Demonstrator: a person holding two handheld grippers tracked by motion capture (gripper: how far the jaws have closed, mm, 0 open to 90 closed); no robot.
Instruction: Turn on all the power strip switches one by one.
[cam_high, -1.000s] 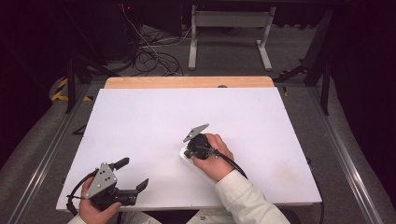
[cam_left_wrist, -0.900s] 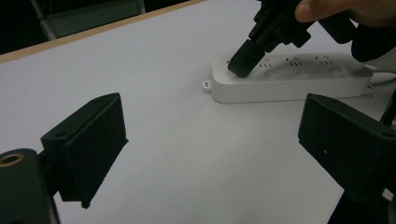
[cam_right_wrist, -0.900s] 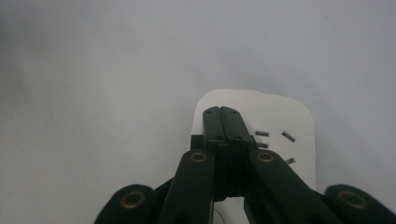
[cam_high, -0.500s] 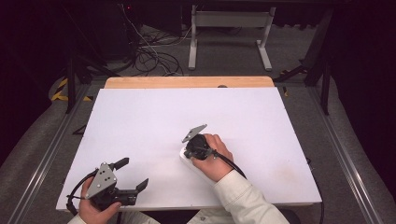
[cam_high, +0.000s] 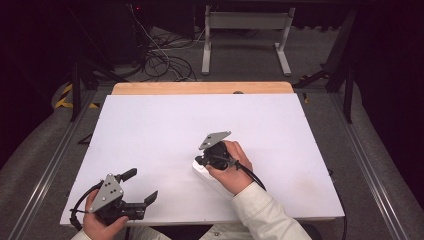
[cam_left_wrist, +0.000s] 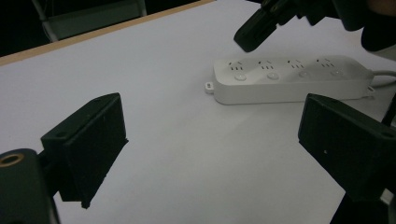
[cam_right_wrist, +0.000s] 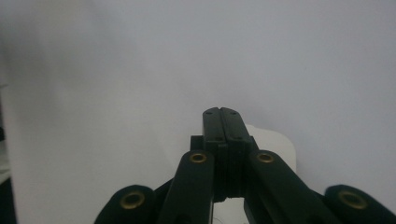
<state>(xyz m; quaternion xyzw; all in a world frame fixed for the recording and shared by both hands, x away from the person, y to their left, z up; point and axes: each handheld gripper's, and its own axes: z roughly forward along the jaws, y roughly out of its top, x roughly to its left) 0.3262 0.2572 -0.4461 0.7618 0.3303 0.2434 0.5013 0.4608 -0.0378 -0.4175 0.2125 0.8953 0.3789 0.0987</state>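
Evidently the step in hand was pressing a switch on the white power strip (cam_left_wrist: 292, 79), which lay on the white tabletop (cam_high: 150, 130) a little toward its near edge, right of the middle. The right hand-held gripper (cam_right_wrist: 220, 114) had its jaws pressed together with nothing between them, and it pointed steeply down over the strip; in the left gripper view its dark tip hung just above the row of round buttons near the strip's free end, and whether it touched the casing could not be told. The left hand-held gripper (cam_high: 142, 187) rested near the near left corner of the tabletop, jaws spread wide and empty, well apart from the strip.

To do this well, the closed tip should probably come straight down on one button, centred, not across two. A slanted push might slide the light strip along the smooth surface, so the left hand-held gripper could steady the casing's end first.
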